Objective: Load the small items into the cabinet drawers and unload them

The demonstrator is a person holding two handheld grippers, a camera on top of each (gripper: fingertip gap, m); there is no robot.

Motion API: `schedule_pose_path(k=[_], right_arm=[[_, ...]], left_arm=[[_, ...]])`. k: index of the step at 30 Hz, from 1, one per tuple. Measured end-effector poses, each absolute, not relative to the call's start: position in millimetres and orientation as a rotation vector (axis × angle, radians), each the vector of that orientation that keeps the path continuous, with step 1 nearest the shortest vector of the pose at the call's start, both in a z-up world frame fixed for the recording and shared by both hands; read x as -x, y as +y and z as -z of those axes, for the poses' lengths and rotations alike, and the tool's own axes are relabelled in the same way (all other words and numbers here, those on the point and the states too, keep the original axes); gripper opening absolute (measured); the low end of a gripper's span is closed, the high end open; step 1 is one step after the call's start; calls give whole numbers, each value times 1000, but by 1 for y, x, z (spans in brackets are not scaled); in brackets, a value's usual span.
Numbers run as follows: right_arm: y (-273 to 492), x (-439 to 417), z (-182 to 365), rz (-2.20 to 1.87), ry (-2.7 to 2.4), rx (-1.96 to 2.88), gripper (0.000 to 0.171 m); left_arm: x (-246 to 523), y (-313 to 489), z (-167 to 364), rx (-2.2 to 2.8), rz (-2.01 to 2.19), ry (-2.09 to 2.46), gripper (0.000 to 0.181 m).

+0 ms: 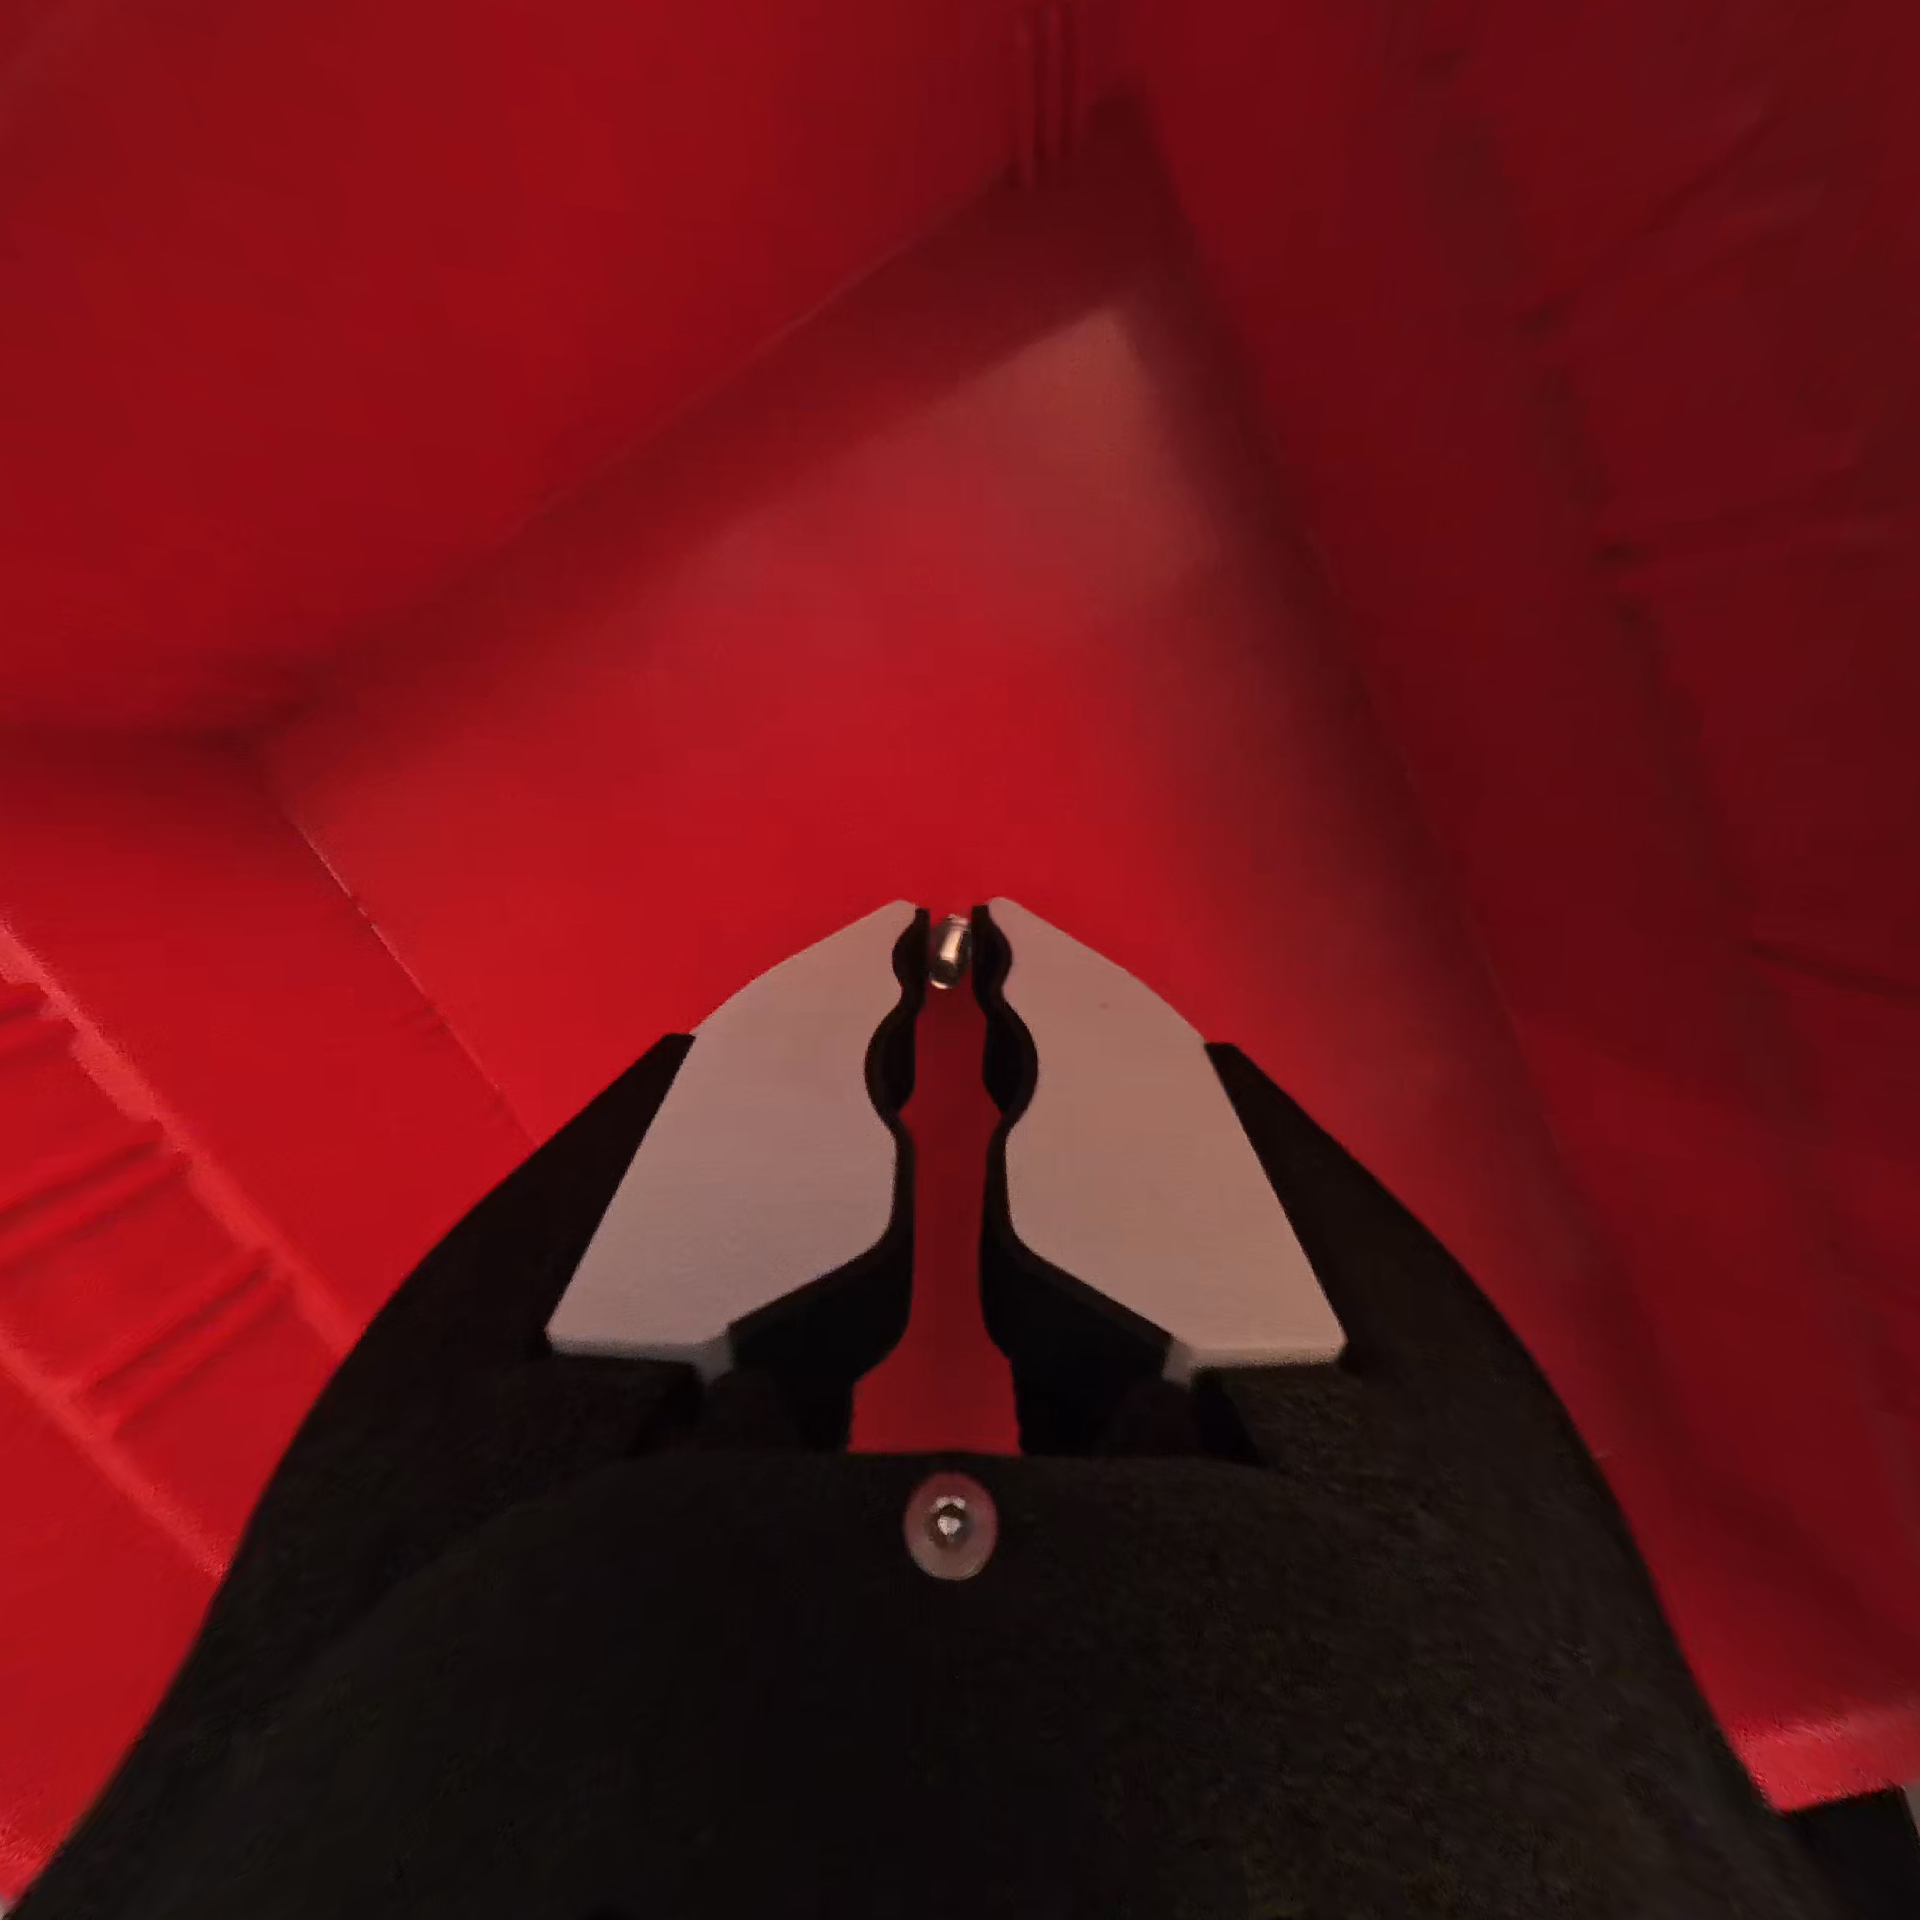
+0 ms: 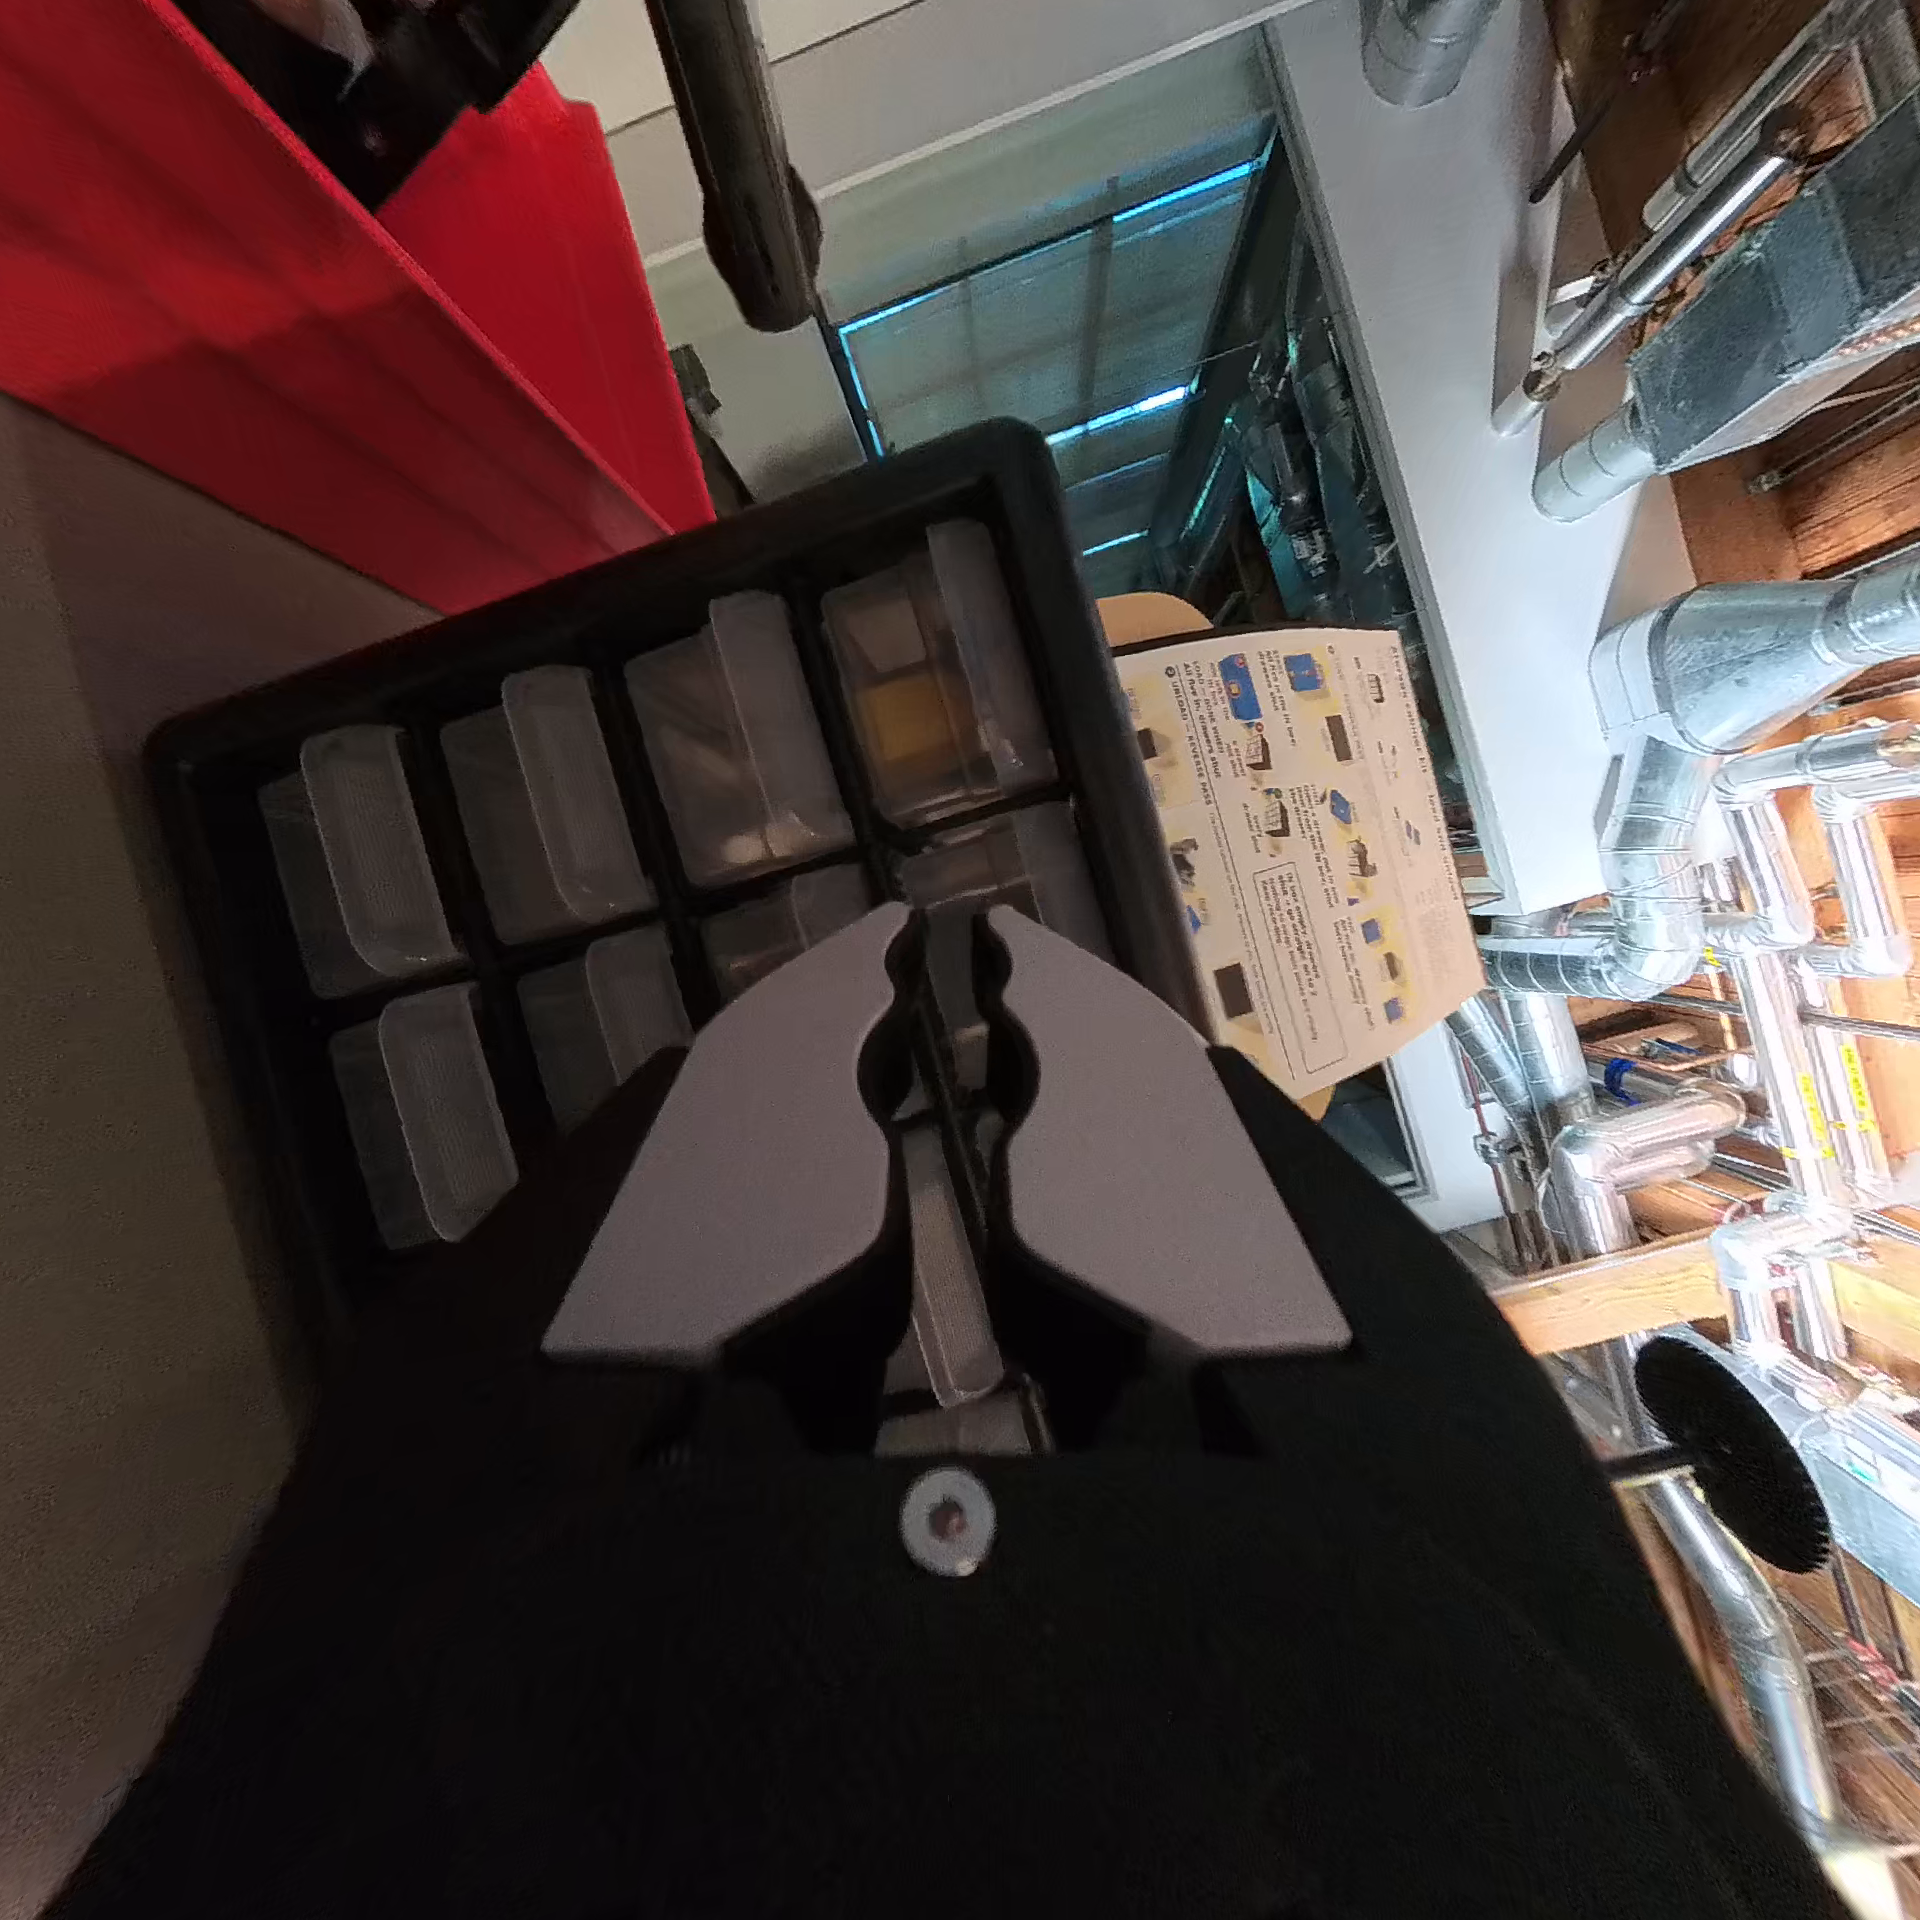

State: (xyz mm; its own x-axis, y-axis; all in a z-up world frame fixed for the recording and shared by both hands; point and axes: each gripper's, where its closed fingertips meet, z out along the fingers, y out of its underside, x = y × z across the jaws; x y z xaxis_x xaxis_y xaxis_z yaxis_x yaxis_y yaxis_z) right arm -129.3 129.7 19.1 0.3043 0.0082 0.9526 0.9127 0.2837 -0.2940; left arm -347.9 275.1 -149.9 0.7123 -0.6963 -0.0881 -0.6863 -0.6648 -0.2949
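Note:
In the left wrist view my left gripper [image 1: 948,920] is down inside a red bin [image 1: 520,364], shut on a small silver metal part [image 1: 945,956] pinched at its fingertips just above the bin floor. In the right wrist view a black cabinet [image 2: 197,790] with several clear drawers [image 2: 358,862] fills the middle, seen turned sideways. My right gripper [image 2: 948,920] is closed on the clear front of a drawer [image 2: 951,1247] in the lower row, which runs between its fingers. A drawer in the row above it holds something yellow [image 2: 904,717].
The red bin [image 2: 260,312] stands next to the cabinet on a beige table [image 2: 104,1039]. Part of a dark gripper body [image 2: 395,94] reaches over it. An illustrated instruction sheet [image 2: 1309,831] stands behind the cabinet. Pipes and ducts [image 2: 1714,727] fill the far side. The gap from one gripper's tips to the other's is roughly 30 cm. It is some 15 cm from my right tips to the black cabinet [image 2: 197,790].

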Motion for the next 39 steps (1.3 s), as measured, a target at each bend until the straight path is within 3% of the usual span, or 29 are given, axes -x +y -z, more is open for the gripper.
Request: schedule_pose_path(k=[8,13,15,30,39], right_arm=[[135,119,-34,950,-974,973,19],[145,117,-36,1021,-963,940,15],[144,116,-40,1052,-956,905,8],[88,137,-41,1050,-990,805,7],[80,136,-39,1037,-985,807,8]], left_arm=[[346,276,149,2608,103,1071,6],[343,271,134,2593,134,1072,5],[342,269,123,2574,139,1063,5],[315,210,1,2256,250,1102,6],[271,158,-38,2055,441,1251,6]])
